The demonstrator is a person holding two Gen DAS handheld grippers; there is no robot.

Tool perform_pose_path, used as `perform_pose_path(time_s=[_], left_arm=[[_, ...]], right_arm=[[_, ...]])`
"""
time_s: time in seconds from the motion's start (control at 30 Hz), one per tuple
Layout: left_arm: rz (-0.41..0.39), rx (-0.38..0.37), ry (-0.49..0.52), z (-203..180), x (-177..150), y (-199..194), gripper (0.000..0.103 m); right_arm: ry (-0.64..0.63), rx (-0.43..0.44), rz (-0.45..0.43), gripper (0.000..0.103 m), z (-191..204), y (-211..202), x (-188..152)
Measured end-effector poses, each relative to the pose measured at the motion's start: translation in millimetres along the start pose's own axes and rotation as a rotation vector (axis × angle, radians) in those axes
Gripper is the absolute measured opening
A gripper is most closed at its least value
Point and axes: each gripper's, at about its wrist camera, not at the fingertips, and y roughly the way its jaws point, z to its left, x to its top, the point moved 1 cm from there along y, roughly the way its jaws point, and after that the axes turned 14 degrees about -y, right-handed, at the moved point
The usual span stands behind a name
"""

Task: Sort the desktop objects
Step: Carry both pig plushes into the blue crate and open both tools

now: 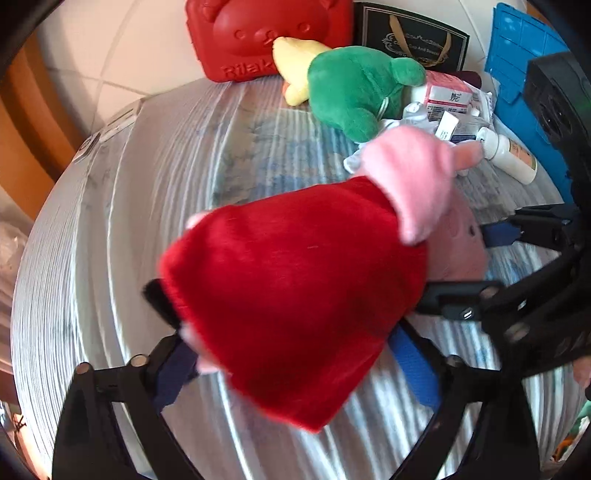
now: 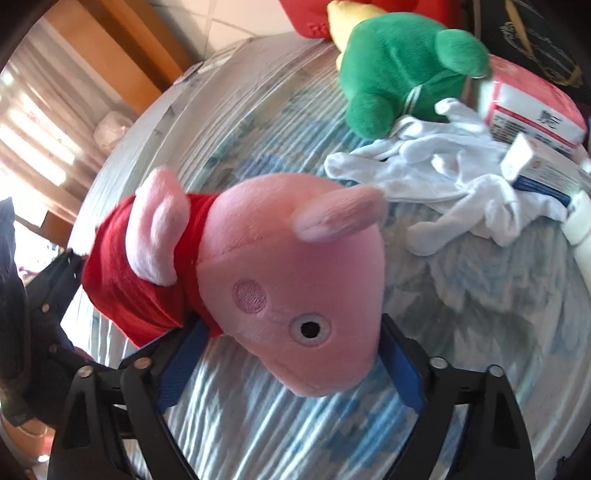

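A pink pig plush in a red dress (image 1: pixel 295 295) is held above the striped tablecloth by both grippers. My left gripper (image 1: pixel 295 365) is shut on the red dress. My right gripper (image 2: pixel 288 365) is shut on the pig's pink head (image 2: pixel 295 295); it also shows at the right of the left wrist view (image 1: pixel 509 236). A green and yellow plush (image 2: pixel 402 70) lies at the far side, also in the left wrist view (image 1: pixel 351 88). White gloves (image 2: pixel 443 173) lie beside it.
A red bear-shaped case (image 1: pixel 258 33) and a black framed card (image 1: pixel 413 37) stand at the back. A blue tray (image 1: pixel 517 55), pink and white boxes (image 2: pixel 532 114) and a white bottle (image 1: pixel 511 157) crowd the right. The table's edge (image 1: pixel 110 125) curves at the left.
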Motion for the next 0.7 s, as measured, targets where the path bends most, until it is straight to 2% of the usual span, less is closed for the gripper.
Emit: perform_pose_path(time_s=[0.07, 0.17, 0.23, 0.47, 0.7], left_arm=[[-0.016, 0.008, 0.0, -1.7, 1.5, -3.7, 0.08], [-0.058, -0.015, 0.001, -3.1, 3.9, -19.1, 0.075], [-0.087, -0.026, 0.016, -7.2, 5.6, -31.8, 0.075], [-0.237, -0.081, 0.063, -34.1, 18.3, -93.7, 0.075], [-0.411, -0.229, 0.186, -92.9, 35.2, -180.9, 0.075]], right_arm=[[-0.033, -0.046, 0.004, 0.068, 5.8, -1.1, 0.8], [-0.002, -0.05, -0.027, 0.061, 2.1, -13.5, -3.0], [0.0, -0.05, -0.049, 0.06, 2.4, -25.7, -5.5], [0.0, -0.157, -0.182, 0.06, 15.8, -99.4, -12.8], [0.079, -0.307, -0.357, 0.06, 24.6, -208.3, -37.8]])
